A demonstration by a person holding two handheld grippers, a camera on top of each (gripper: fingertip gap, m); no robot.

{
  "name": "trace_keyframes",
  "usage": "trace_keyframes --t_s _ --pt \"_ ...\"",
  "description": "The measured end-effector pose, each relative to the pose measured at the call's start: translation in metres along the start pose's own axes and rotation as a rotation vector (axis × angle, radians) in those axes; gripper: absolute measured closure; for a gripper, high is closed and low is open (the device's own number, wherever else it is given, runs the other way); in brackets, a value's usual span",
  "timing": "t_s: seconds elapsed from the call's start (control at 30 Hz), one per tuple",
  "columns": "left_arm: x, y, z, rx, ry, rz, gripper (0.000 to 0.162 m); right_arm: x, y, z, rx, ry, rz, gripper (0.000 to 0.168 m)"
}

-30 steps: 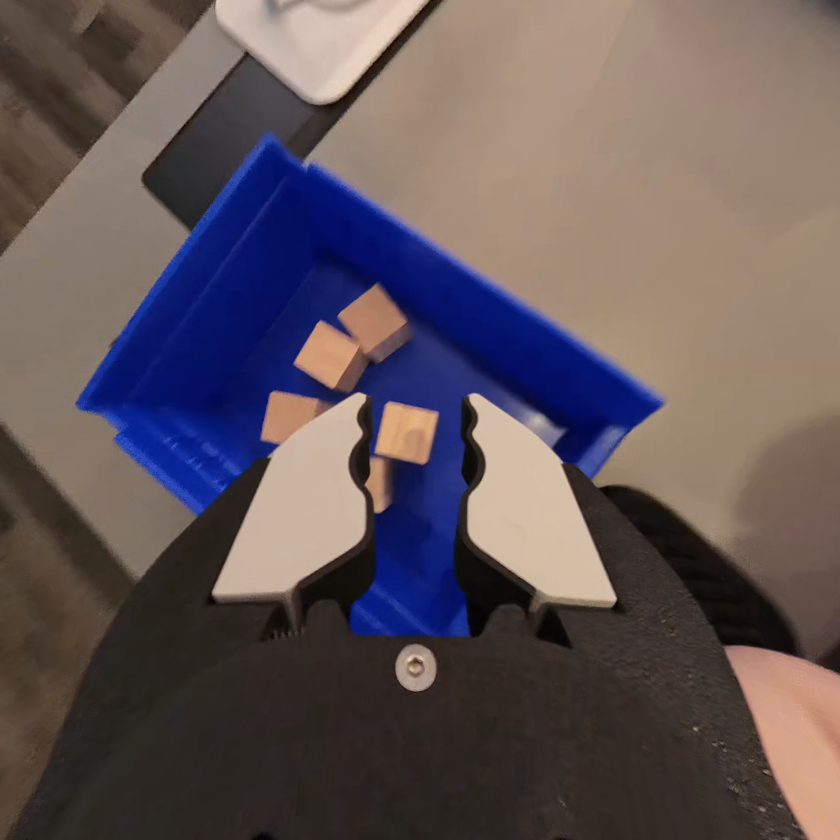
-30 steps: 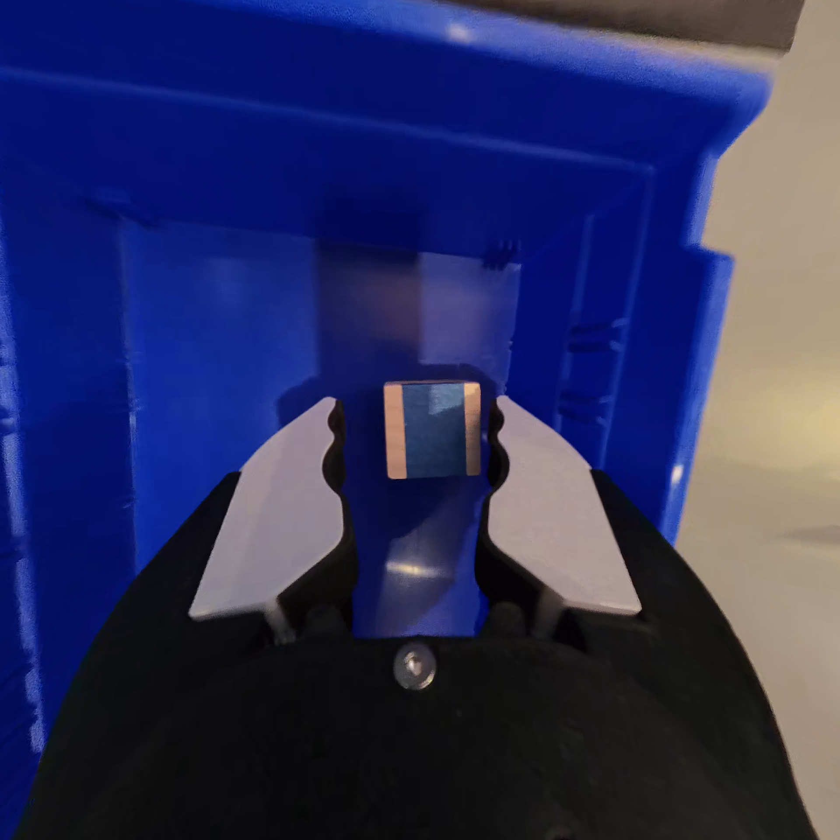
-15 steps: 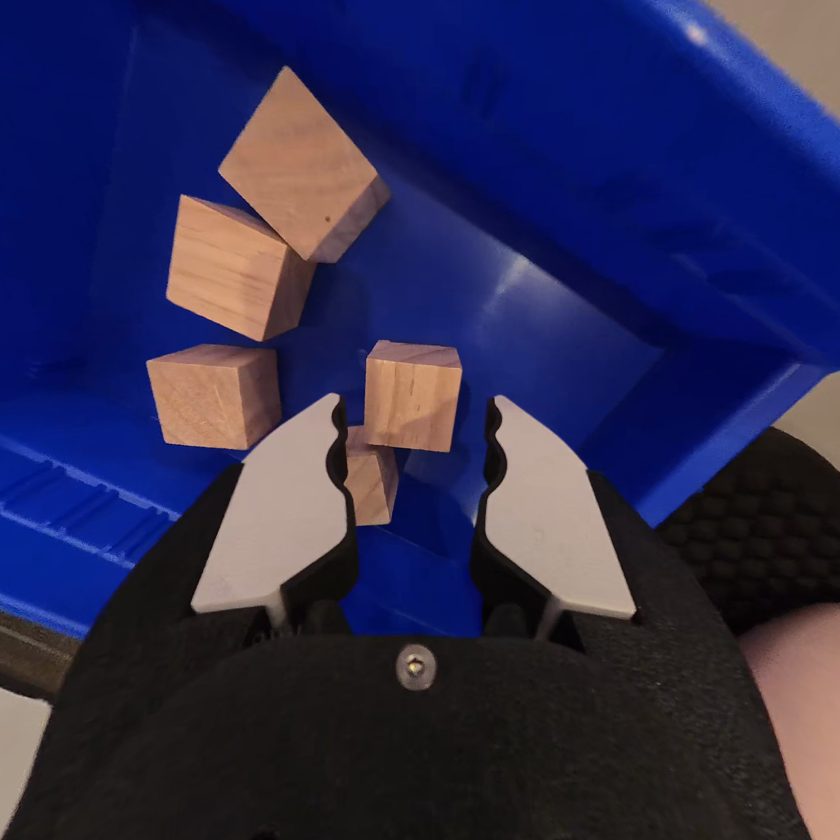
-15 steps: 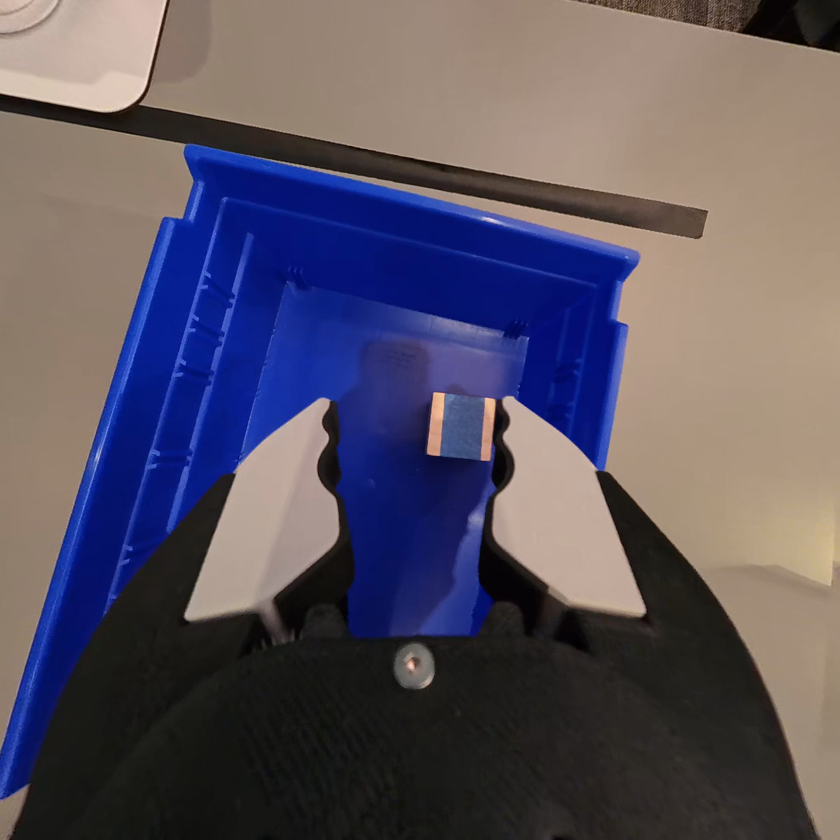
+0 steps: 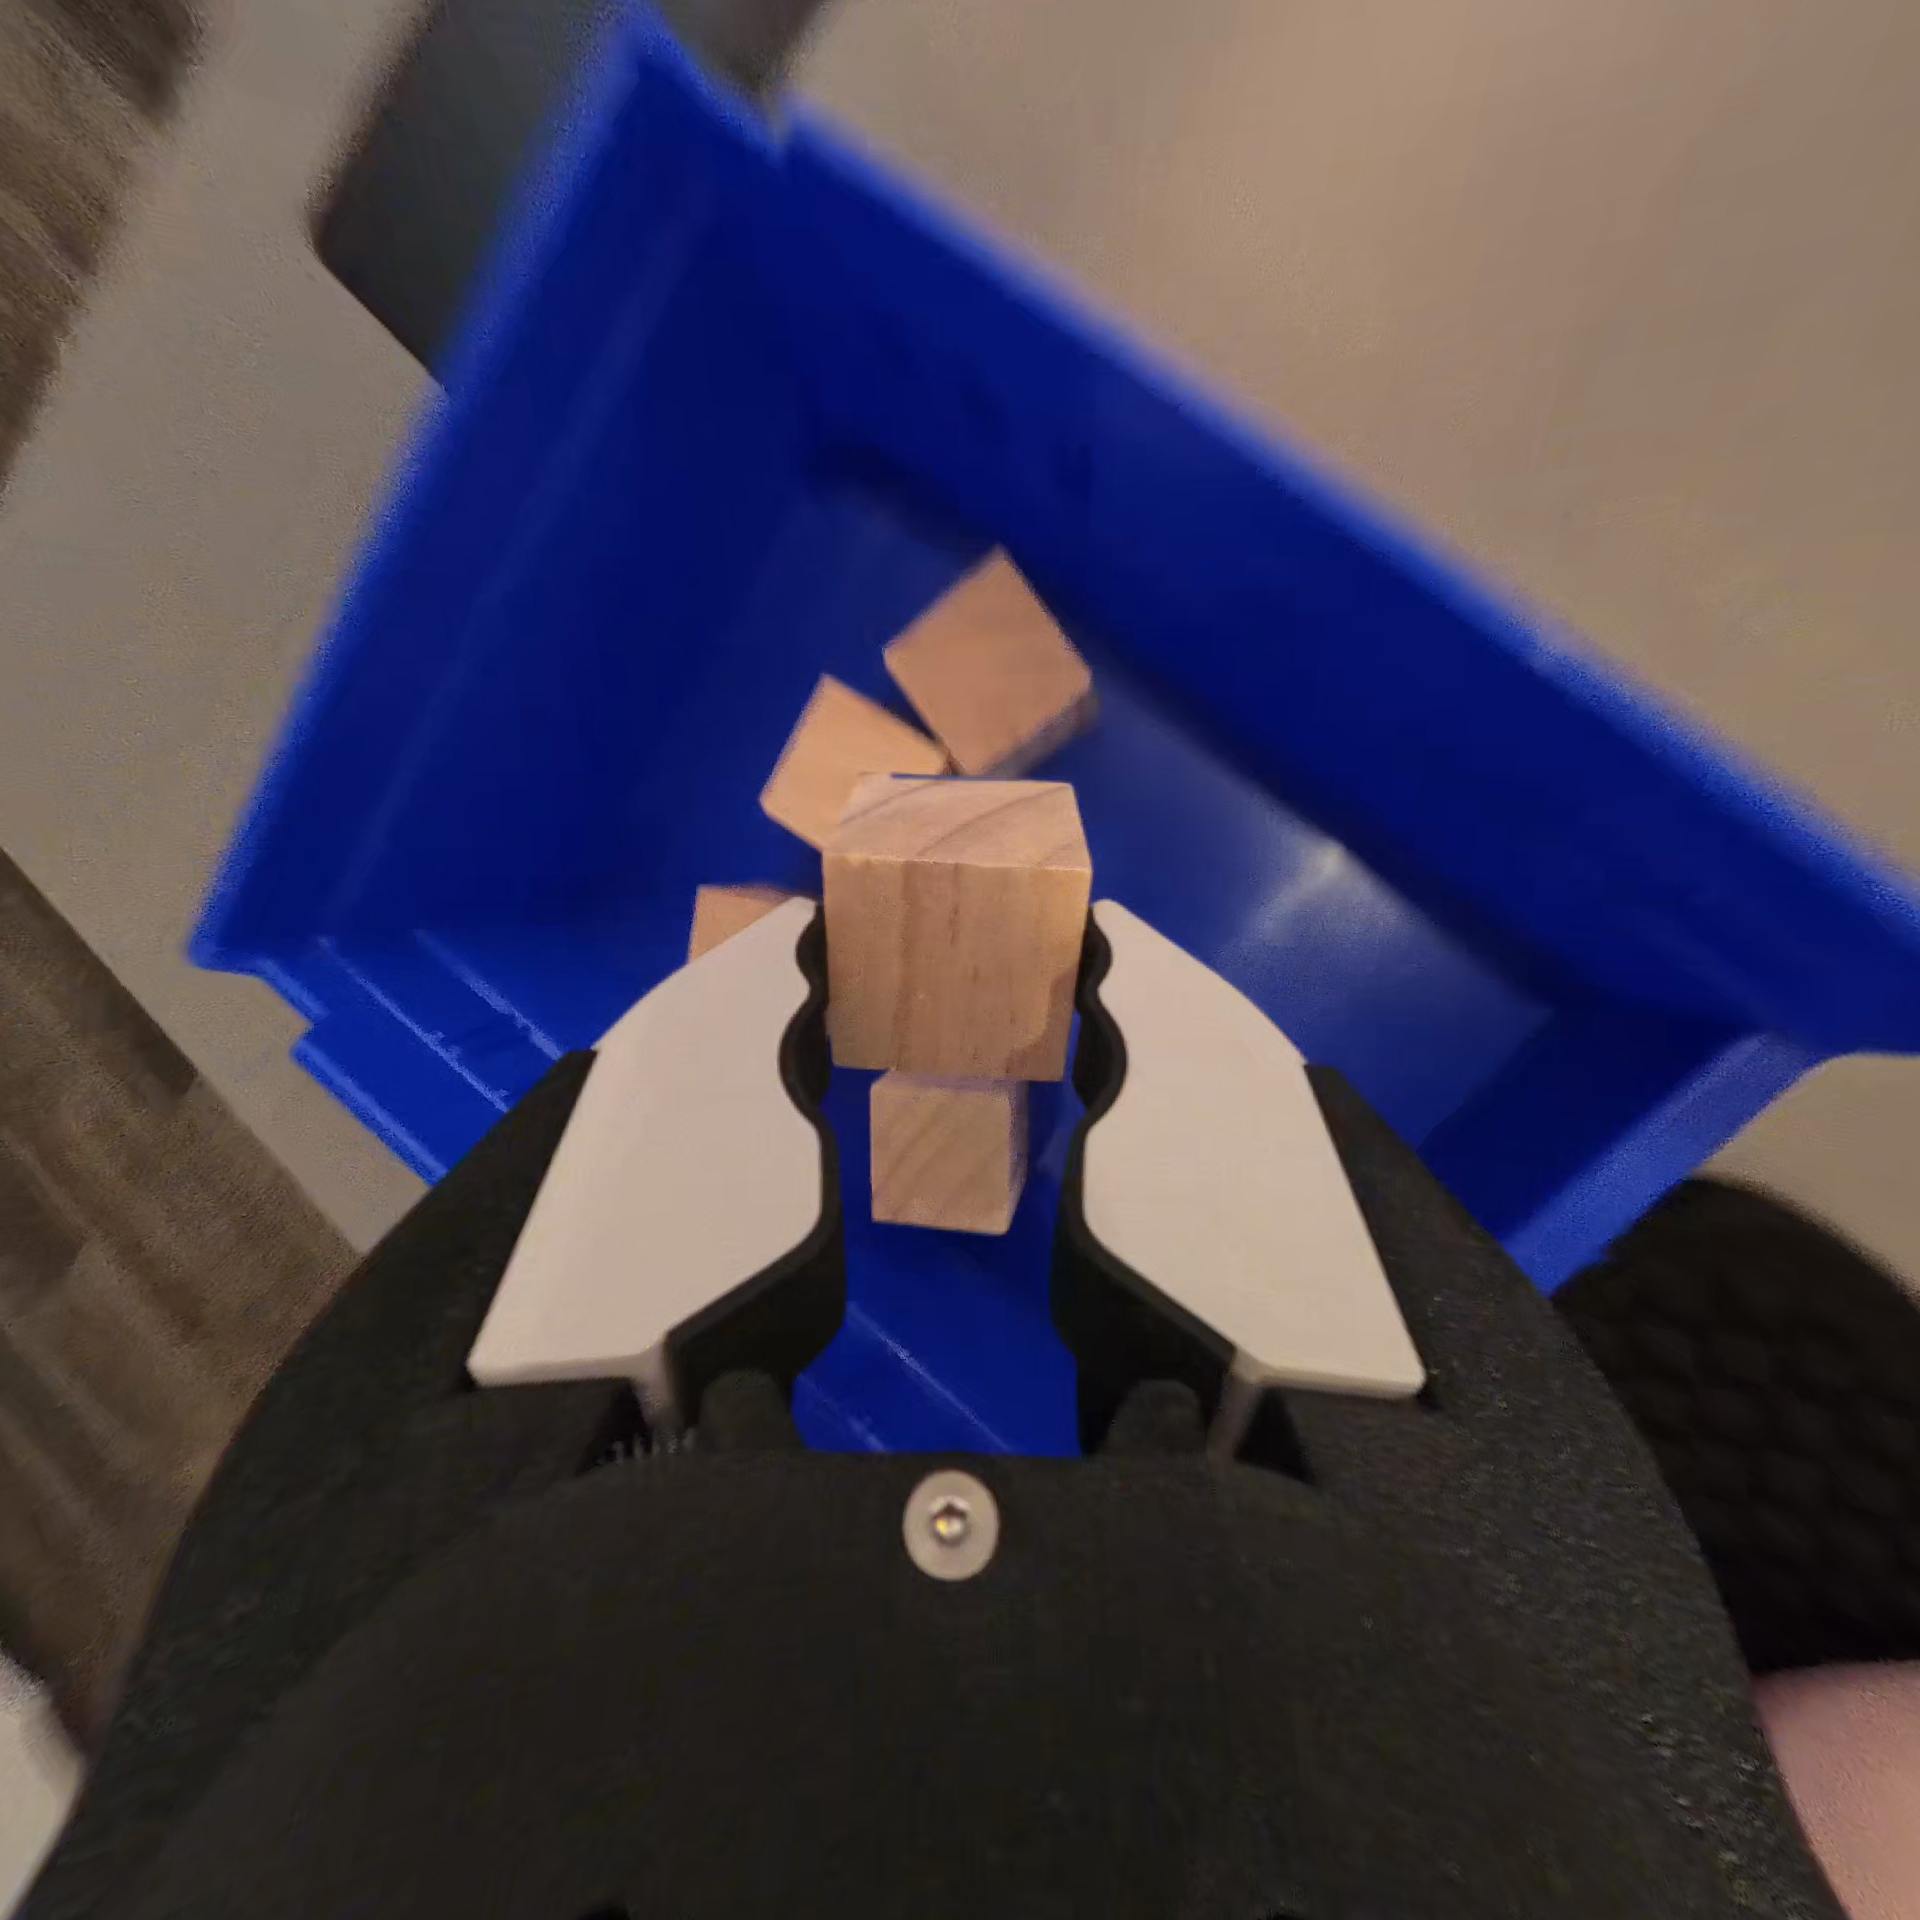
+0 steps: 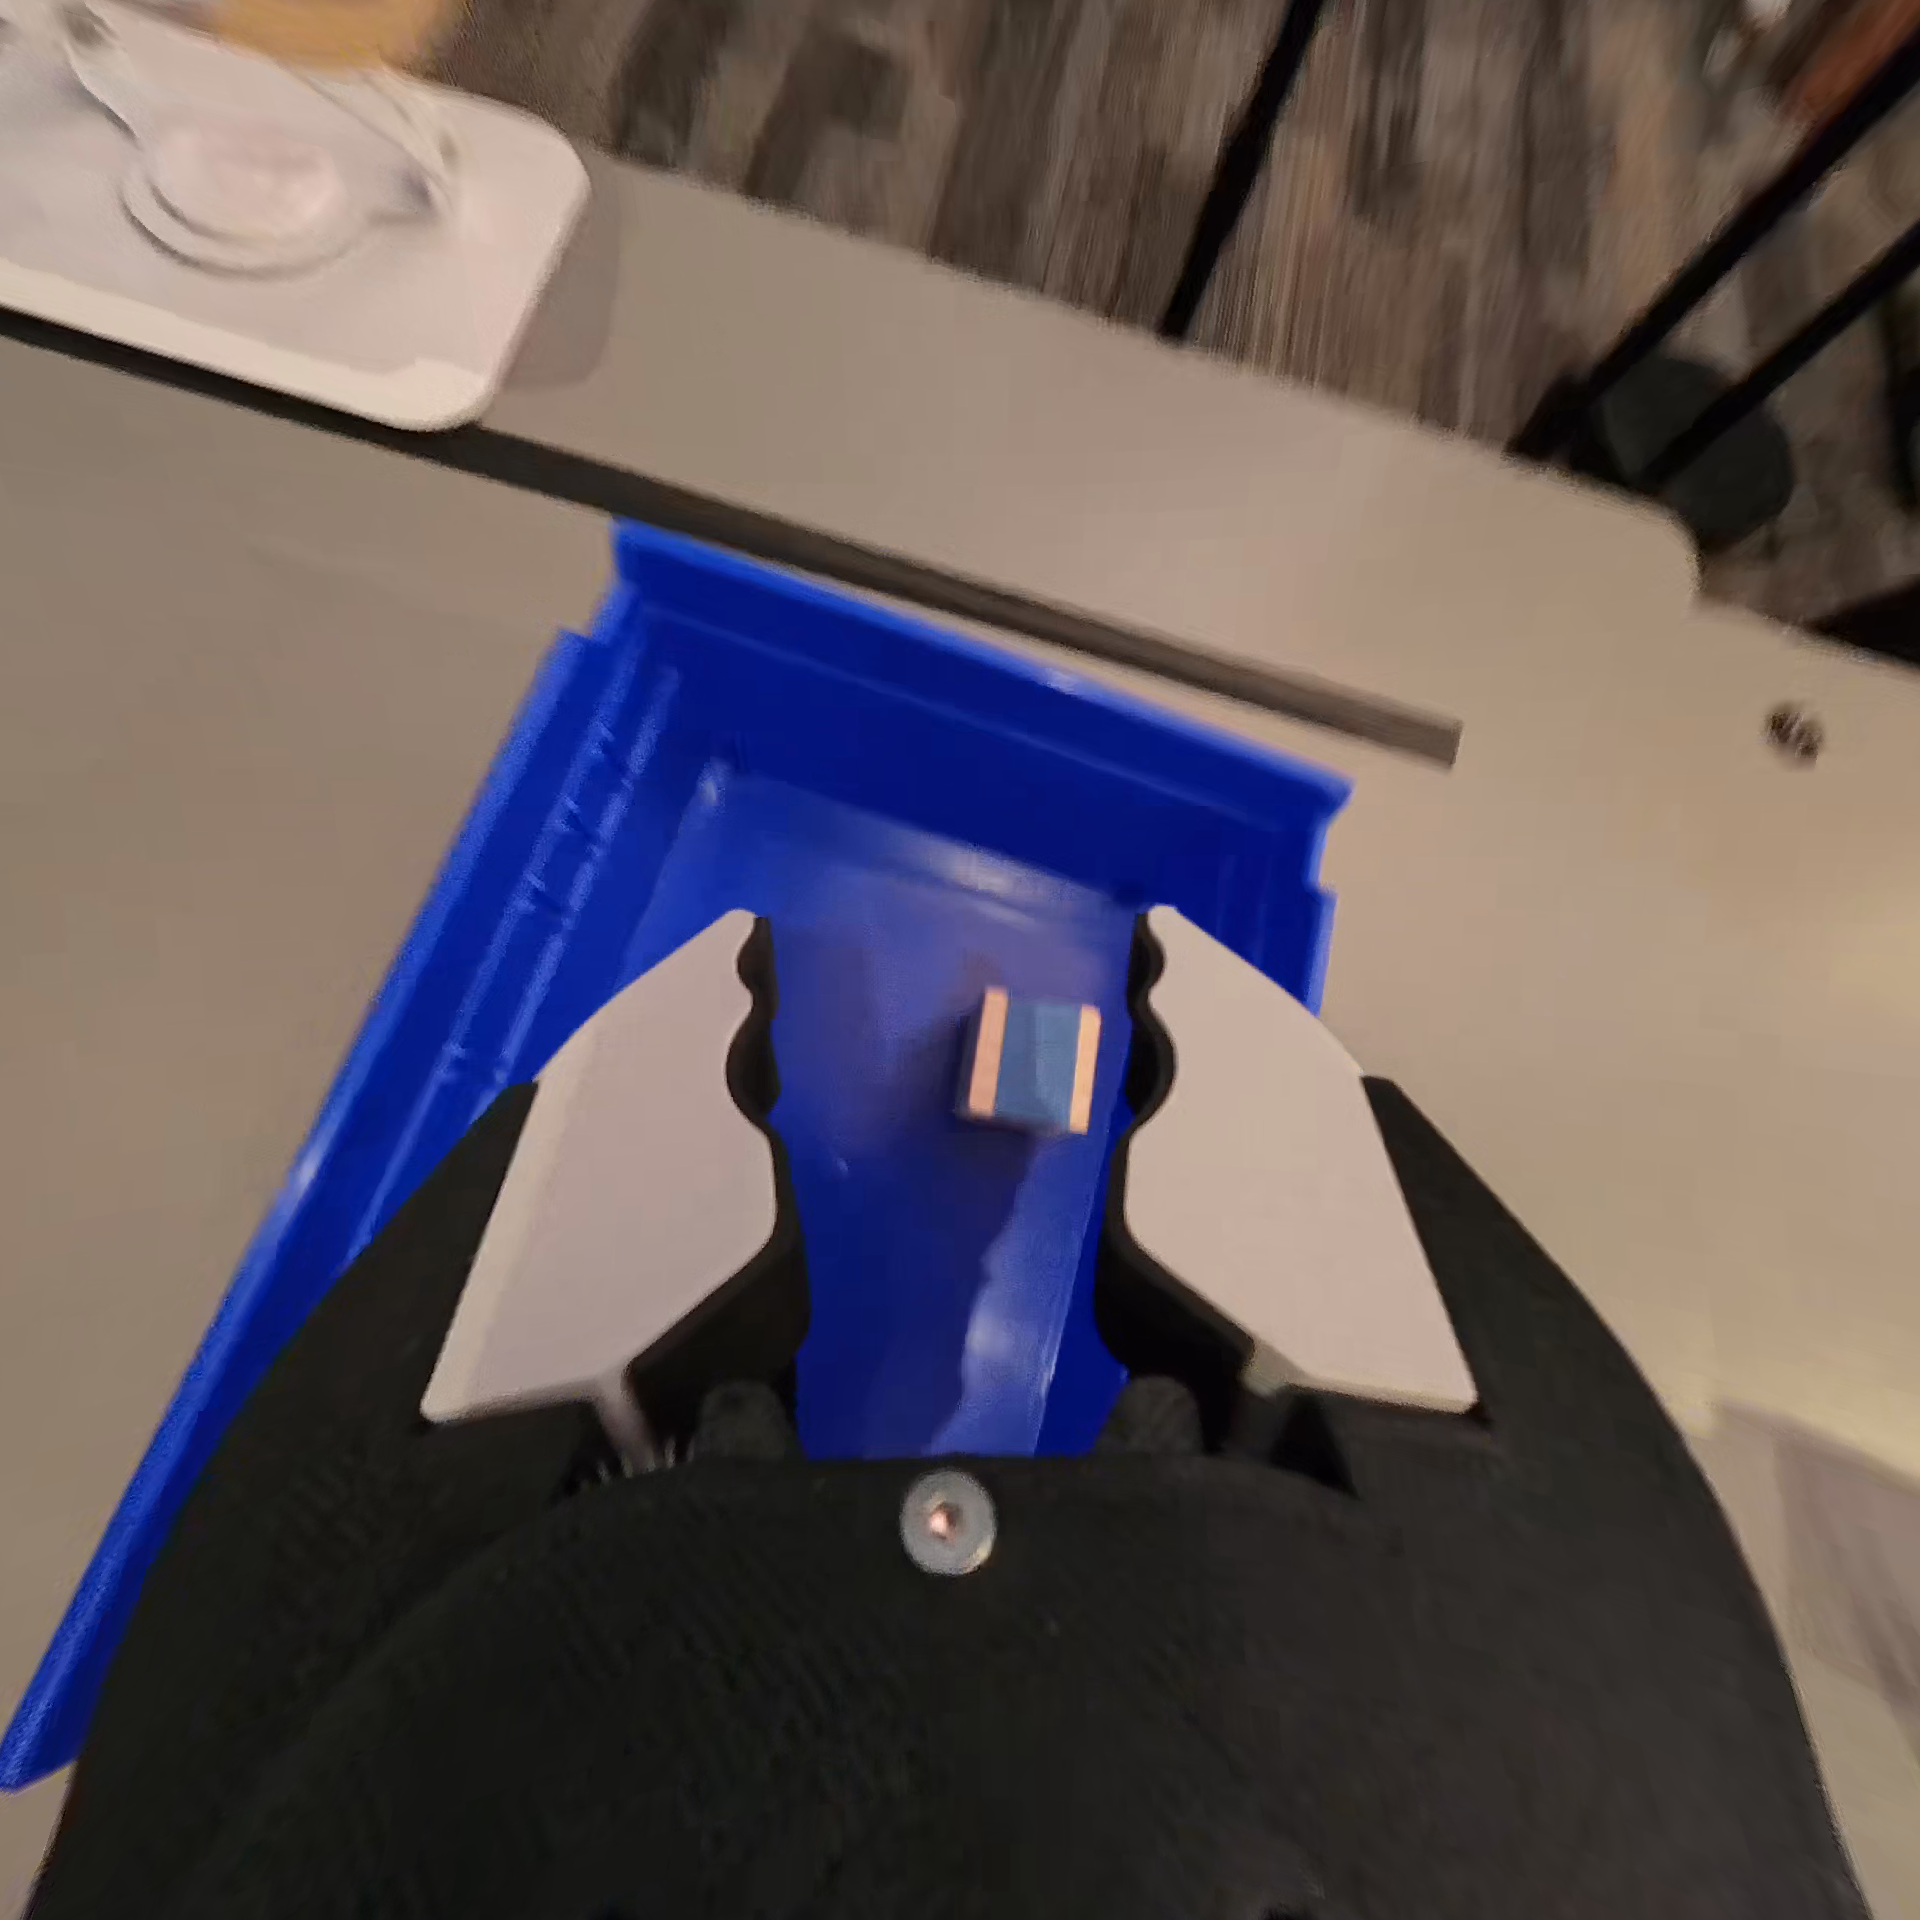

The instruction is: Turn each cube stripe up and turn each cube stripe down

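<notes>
A plain wooden cube [image 5: 951, 925] is clamped between the tips of the left tongs [image 5: 951, 961], above a blue bin [image 5: 1455, 748]. Both grey fingers [image 5: 686, 1122] press on its sides, and no stripe shows on the faces I can see. Under it, on the bin floor, lies another wooden cube [image 5: 940, 1153], seen between the fingers. Three more cubes [image 5: 987, 665] lie farther inside the bin, a little blurred; one of them is half hidden behind the left finger.

The right tongs [image 6: 940, 997] are wide apart and hold nothing. They hang over a second blue bin [image 6: 499, 987], where one striped cube [image 6: 1029, 1055] lies alone on the floor with its blue stripe facing up, wood edges on both sides. It is close to the right finger, but not touching it.

Both bins stand on a grey bench [image 6: 260, 675]. At the far corner of the bench there is a white tray [image 6: 457, 301] with a glass [image 6: 260, 177] on it.
</notes>
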State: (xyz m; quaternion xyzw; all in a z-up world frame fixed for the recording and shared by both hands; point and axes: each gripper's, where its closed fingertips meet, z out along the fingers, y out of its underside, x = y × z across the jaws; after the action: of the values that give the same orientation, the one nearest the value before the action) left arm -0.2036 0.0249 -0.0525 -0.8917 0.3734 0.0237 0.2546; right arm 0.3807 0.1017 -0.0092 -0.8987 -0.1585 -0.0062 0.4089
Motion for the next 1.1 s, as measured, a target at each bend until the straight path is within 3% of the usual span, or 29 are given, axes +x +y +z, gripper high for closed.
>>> trace_keyframes --t_s 0.13,0.27,0.37,0.43,0.6,0.73,0.93,1.1 --pt "0.026 -0.065 -0.066 0.414 0.161 -0.085 0.117 -0.058 -0.061 -0.037 0.344 -0.04 -0.251 0.102" --pt "0.092 -0.128 -0.124 0.732 0.6 -0.116 0.118 -0.181 -0.087 -0.084 0.693 -0.291 -0.554 0.1" --pt "0.141 -0.156 -0.146 0.796 0.99 -0.148 0.118 -0.264 -0.072 -0.109 0.875 -0.376 -0.798 0.099" --pt "0.167 -0.167 -0.145 0.77 1.14 -0.147 0.118 -0.302 -0.062 -0.121 0.95 -0.382 -0.888 0.098" --pt "0.216 -0.18 -0.133 0.672 1.319 -0.099 0.118 -0.341 -0.052 -0.151 1.097 -0.392 -0.914 0.099" --pt "0.232 -0.181 -0.124 0.626 1.323 -0.075 0.117 -0.338 -0.054 -0.162 1.174 -0.327 -0.932 0.109" --pt "0.242 -0.178 -0.124 0.598 1.335 -0.035 0.117 -0.342 -0.049 -0.158 1.141 -0.334 -0.977 0.123" --pt "0.239 -0.176 -0.127 0.592 1.351 -0.033 0.116 -0.34 -0.049 -0.162 1.118 -0.415 -0.937 0.124"
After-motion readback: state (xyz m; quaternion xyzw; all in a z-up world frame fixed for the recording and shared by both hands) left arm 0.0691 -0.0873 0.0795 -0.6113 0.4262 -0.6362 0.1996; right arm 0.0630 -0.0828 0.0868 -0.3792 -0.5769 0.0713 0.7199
